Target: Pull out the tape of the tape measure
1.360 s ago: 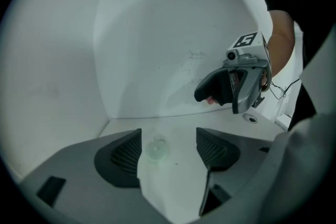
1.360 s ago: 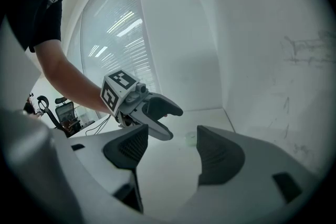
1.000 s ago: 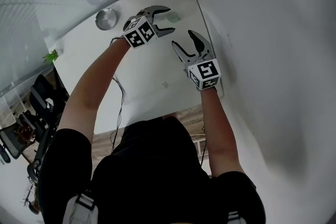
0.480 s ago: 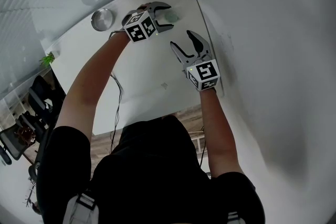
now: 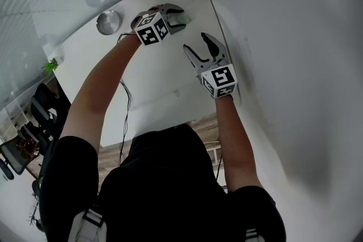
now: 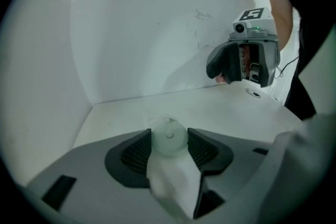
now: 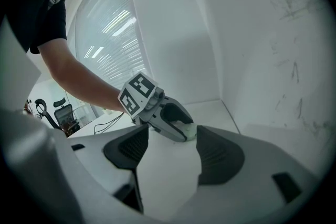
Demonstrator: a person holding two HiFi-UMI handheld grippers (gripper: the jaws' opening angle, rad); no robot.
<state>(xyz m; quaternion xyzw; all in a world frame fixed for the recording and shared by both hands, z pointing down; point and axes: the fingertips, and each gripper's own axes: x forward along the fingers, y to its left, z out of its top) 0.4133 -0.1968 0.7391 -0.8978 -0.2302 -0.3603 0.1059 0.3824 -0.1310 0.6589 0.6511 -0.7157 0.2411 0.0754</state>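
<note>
**A:** Where is the thing, and who has it?

**B:** The small round pale-green tape measure [image 6: 169, 136] sits on the white worktop [image 5: 153, 76] at its far corner, about 12 o'clock in the head view, close to the wall. The left tongs [image 5: 180, 15] have just been closing and now pinch the case, 1 pad on each side.

**A:** And the other pair?

**B:** The right tongs [image 5: 197, 44] are spread and empty, near the case at roughly 5 o'clock from it but apart.

**A:** So how should this step go?

**B:** I'd grip across the widest part, since a round case could roll or pop out, and keep it pressed to the worktop. I cannot tell where the tape tab is. A small nub at 12 o'clock on the case may be it. I'd turn the tab toward the right tongs, nip only the tab, then draw straight out in line with the slot, slowly.
</note>
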